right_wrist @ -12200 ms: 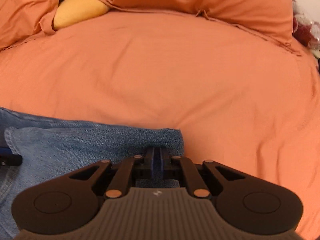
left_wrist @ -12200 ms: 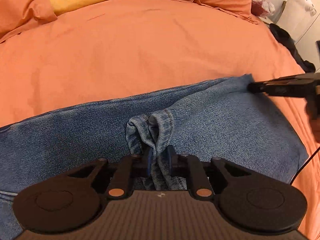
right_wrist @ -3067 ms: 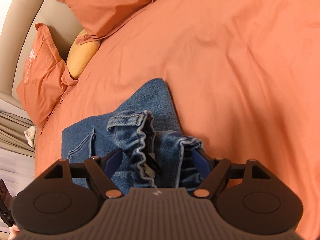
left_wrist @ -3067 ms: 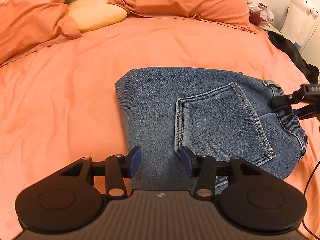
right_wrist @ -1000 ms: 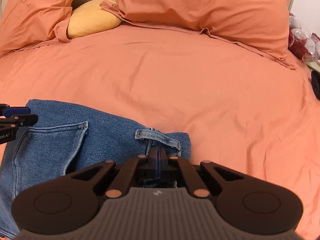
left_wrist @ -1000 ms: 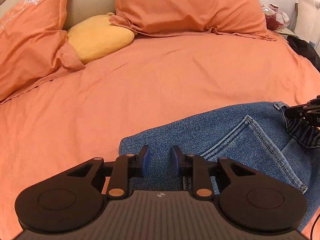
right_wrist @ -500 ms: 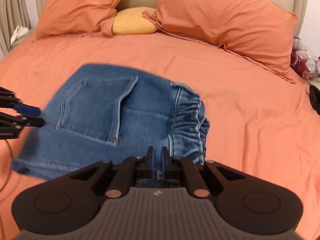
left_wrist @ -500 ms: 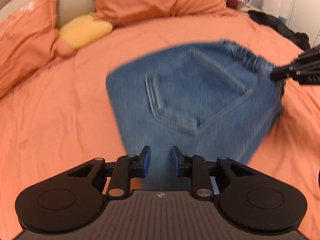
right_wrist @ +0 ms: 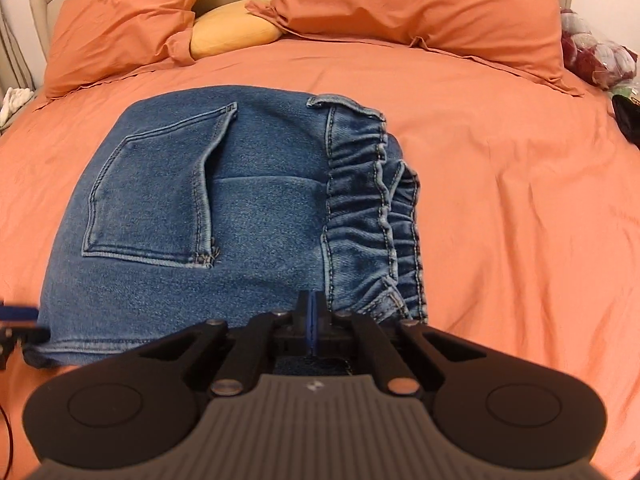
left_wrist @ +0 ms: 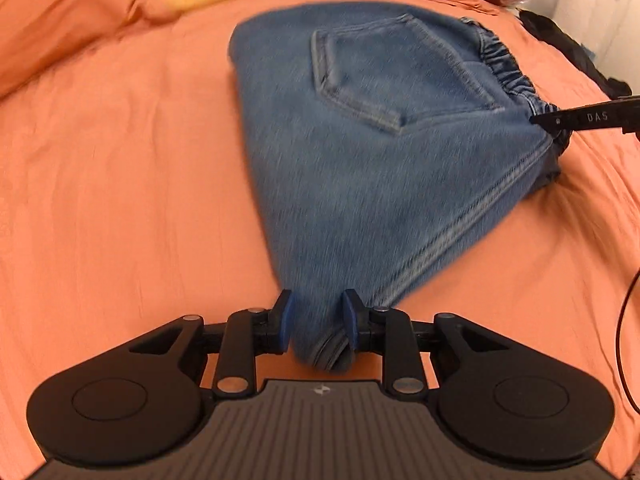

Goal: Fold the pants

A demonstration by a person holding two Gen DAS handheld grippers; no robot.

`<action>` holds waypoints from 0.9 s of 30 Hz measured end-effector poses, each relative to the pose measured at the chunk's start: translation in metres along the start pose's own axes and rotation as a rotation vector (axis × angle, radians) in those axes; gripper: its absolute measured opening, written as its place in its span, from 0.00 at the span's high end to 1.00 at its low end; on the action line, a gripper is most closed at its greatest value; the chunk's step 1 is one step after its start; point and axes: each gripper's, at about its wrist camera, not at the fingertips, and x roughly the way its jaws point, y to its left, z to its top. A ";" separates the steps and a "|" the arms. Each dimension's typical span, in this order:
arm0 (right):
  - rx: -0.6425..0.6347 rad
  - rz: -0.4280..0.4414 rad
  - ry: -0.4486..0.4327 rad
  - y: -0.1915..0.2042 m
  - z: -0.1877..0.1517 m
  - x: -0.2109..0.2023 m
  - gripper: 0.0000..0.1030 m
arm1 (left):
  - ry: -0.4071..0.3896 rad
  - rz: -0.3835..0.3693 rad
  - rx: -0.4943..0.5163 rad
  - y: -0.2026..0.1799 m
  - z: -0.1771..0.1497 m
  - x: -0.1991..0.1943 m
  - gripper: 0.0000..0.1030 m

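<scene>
Left wrist view shows your left gripper (left_wrist: 316, 322) clamped on a thick folded corner of the pants (left_wrist: 384, 152); half a second ago that corner hung clear of the bedsheet (left_wrist: 120, 200), and now the bundle sags lower toward it, pocket up. Your right gripper (right_wrist: 312, 320) pinches the waistband edge tight. The fold looks nearly done. Motion blur smears the denim, and the layers underneath are hidden.

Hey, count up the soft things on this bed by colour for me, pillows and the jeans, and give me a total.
Orange pillows: 2
Yellow cushion: 1
Blue jeans: 1
Total: 4
</scene>
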 end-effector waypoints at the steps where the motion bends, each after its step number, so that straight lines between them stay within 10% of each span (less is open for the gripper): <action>1: -0.005 -0.008 -0.001 0.002 0.000 0.000 1.00 | -0.003 0.001 -0.011 0.001 -0.004 -0.001 0.72; 7: -0.041 -0.038 0.005 0.010 0.007 -0.011 1.00 | -0.066 0.013 -0.034 0.009 -0.008 -0.027 0.71; 10: 0.038 0.031 -0.012 0.000 0.016 -0.034 0.91 | -0.153 -0.026 -0.120 0.028 0.000 -0.046 0.53; 12: 0.097 0.044 -0.019 -0.011 0.021 -0.046 0.29 | -0.195 -0.039 -0.168 0.040 0.011 -0.052 0.36; 13: 0.105 0.027 -0.029 -0.016 0.023 -0.051 0.19 | -0.201 -0.058 -0.192 0.047 0.019 -0.052 0.36; 18: 0.256 0.040 0.044 -0.059 0.017 -0.035 0.21 | -0.177 -0.202 -0.363 0.085 0.054 -0.016 0.27; 23: 0.578 0.259 0.079 -0.101 -0.022 0.002 0.21 | -0.149 -0.318 -0.525 0.104 0.062 0.028 0.22; 27: 0.566 0.324 0.070 -0.103 -0.025 0.025 0.19 | -0.126 -0.341 -0.569 0.106 0.064 0.054 0.22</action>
